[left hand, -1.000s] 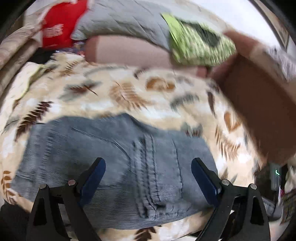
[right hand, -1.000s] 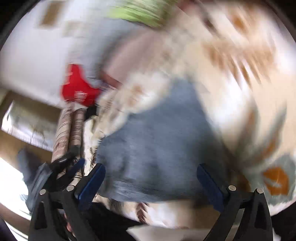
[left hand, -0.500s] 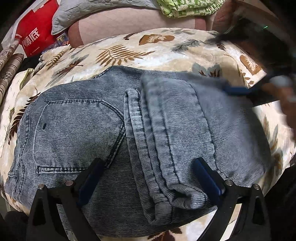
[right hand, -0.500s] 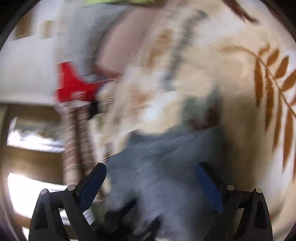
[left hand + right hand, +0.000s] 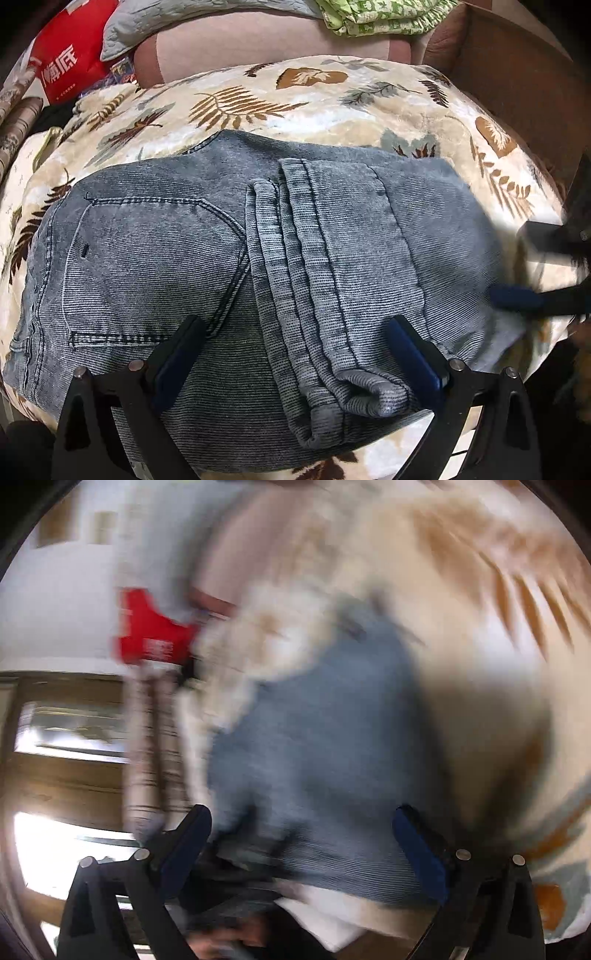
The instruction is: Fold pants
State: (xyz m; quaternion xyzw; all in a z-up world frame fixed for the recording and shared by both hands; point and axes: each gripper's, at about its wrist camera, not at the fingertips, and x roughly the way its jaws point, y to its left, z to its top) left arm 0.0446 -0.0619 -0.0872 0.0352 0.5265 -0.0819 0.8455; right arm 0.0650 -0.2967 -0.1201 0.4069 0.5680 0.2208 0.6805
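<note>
Grey-blue jeans (image 5: 229, 266) lie folded into a compact rectangle on a leaf-patterned blanket (image 5: 258, 96), with the leg hems laid over the seat and a back pocket showing at left. My left gripper (image 5: 295, 354) is open and empty, just above the near edge of the jeans. My right gripper (image 5: 301, 843) is open and empty over the jeans' right edge (image 5: 332, 738); its view is heavily blurred. It also shows at the right edge of the left wrist view (image 5: 546, 273), beside the jeans.
A red bag (image 5: 70, 59), a grey quilted pillow (image 5: 192, 22) and a green patterned cloth (image 5: 380, 14) lie at the back. A brown sofa arm (image 5: 517, 74) rises at the right. Rolled patterned mats (image 5: 14, 110) lie at left.
My left gripper moved in close over the folded jeans and steadied. My right gripper swept from the far right corner of the jeans down to their right edge, still moving fast.
</note>
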